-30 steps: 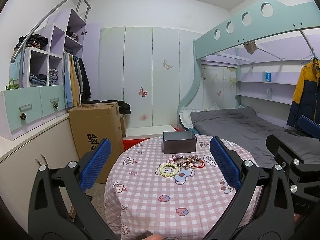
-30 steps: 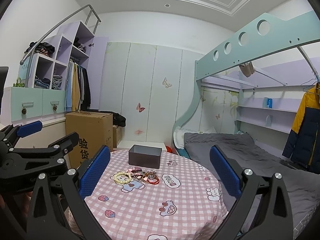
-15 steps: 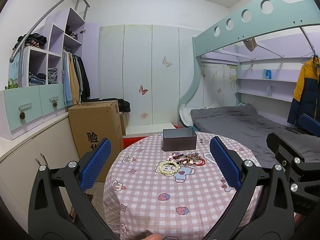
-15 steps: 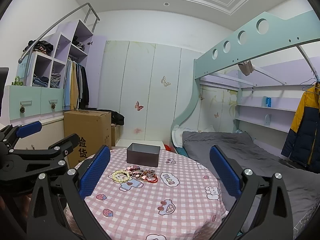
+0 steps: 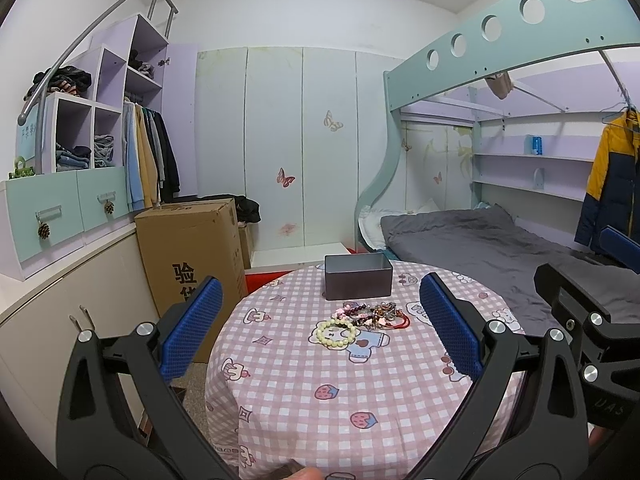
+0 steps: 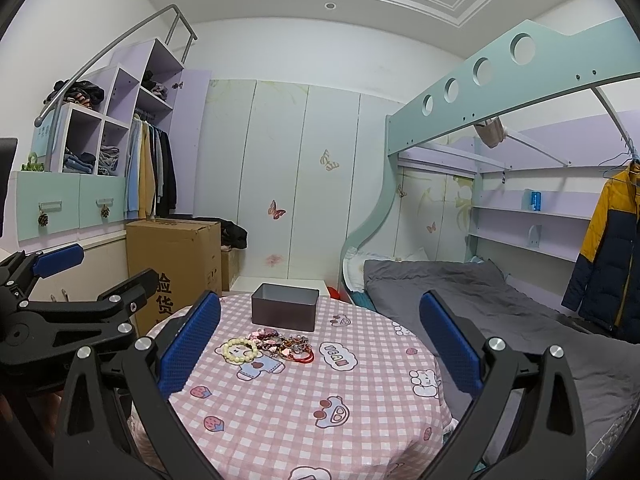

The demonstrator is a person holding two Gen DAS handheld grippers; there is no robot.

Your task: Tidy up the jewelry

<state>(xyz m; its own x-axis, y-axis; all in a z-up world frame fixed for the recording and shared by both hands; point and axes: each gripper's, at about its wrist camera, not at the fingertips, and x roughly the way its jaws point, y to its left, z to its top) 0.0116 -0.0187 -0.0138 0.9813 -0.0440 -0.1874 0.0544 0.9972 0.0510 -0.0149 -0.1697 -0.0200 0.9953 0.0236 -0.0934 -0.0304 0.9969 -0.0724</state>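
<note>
Heaped in one tangle just in front of the box: a pile of jewelry (image 5: 374, 315), beads and red cord knotted together, with a pale bead bracelet (image 5: 336, 333) lying loose at its left edge, touching or nearly so. Probably dumped there as a single lot, waiting to be sorted piece by piece. Behind the pile, toward the far rim of the surface (image 5: 304, 408), sits the grey box (image 5: 357, 276), open at the top and apparently empty, though the floor of it stays out of sight; placed close so each piece needs only a short carry.

Left tongs (image 5: 320, 330) spread wide, gripping nothing, held back and above the near side of the box, framing pile and box alike. Right tongs (image 6: 320, 338) likewise spread and empty, off to the right of the box and well clear of the cloth. Neither touching any jewelry. Seemingly the very start: nothing yet in the box by the look of it. Loose bracelet looks the easiest first pick, being clear of the tangle.
</note>
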